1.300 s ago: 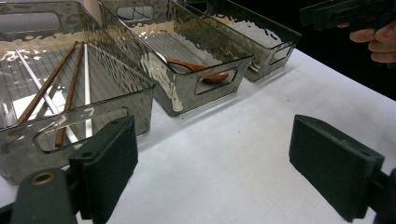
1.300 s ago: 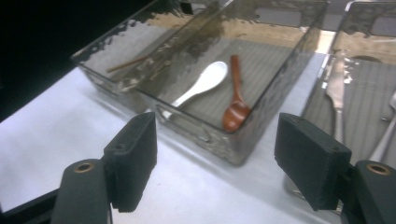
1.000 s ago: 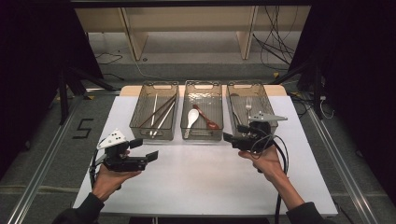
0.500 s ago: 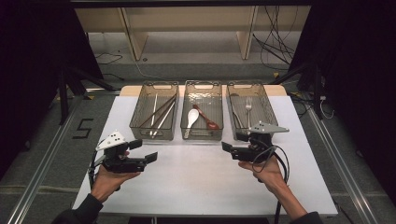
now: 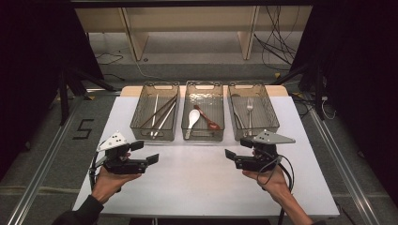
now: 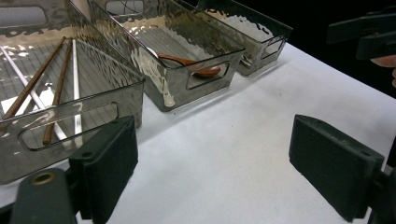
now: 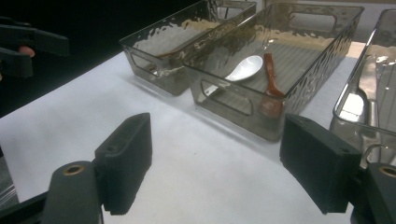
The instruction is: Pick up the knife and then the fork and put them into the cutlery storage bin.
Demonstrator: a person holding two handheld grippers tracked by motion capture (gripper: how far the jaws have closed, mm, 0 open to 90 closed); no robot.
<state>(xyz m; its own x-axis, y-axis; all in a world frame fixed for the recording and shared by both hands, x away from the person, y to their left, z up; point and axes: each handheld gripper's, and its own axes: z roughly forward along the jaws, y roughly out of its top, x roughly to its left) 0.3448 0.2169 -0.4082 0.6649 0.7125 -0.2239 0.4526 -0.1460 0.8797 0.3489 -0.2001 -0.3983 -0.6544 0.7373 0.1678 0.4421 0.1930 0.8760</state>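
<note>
High view frames showed three trays in a row at the far side of the bench [image 5: 197, 187]: chopsticks [image 5: 162, 112] were laid in the left tray [image 5: 136, 123], a white spoon [image 5: 192, 119] and a brown spoon [image 5: 206, 118] in the middle tray [image 5: 187, 110], and a fork [image 5: 249, 110] in the right tray [image 5: 272, 117]. The left gripper [image 5: 144, 152] and right gripper [image 5: 234, 149] were held low over the bare bench, just short of the trays, each with jaws spread wide and nothing between them. A low reach could be judged likely to catch a tray's near wall and shove it, since the walls stood tall and close together. Open room was seen between the grippers and toward the bench's near edge; little was left between the trays.
</note>
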